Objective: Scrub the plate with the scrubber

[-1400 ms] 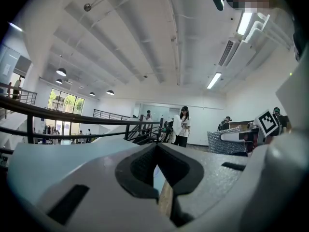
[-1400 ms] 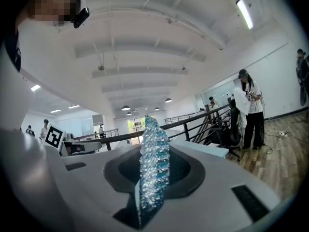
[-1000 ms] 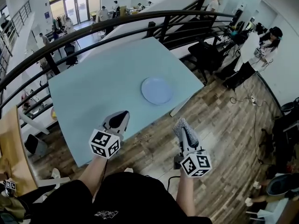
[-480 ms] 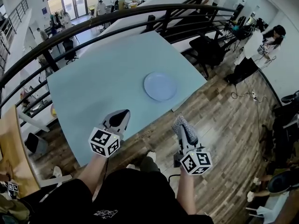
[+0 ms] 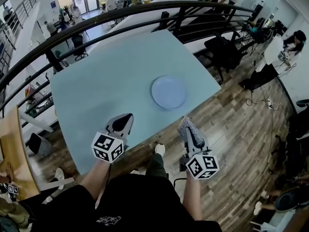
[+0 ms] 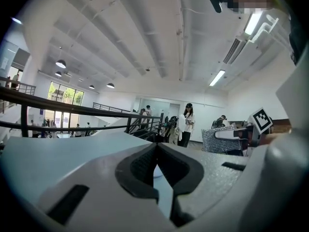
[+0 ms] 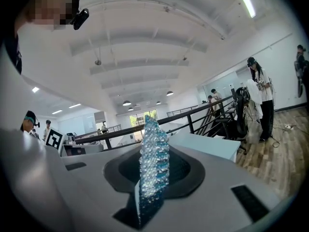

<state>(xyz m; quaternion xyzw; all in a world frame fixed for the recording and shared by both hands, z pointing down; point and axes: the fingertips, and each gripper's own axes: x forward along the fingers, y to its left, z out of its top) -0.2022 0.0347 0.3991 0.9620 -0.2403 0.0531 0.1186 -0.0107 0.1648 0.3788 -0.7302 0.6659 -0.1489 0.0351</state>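
The pale blue plate (image 5: 169, 92) lies flat on the light blue bench (image 5: 106, 76), toward the bench's right side and near its front edge. Nothing can be seen on it. Both tools are held low in front of the person, well short of the plate.

The left tool (image 5: 124, 123) has its tips over the near strip of the bench. Its jaws are closed tip to tip with nothing between them. Through the small gap behind the tips, the left gripper view shows bench surface and a pale patch. That patch may be the plate, but it is too small to be sure.

The right tool (image 5: 189, 128) is off the bench, over the wooden floor (image 5: 231, 124) just beside the bench's near edge. Its jaws are clamped on the scrubber (image 7: 153, 158), a sparkly silver and blue pad. The pad stands on edge between the jaws and rises past their tips.

A dark railing (image 5: 96, 30) curves behind the bench. The person's shoe (image 5: 159, 150) shows below the bench edge, between the two tools.
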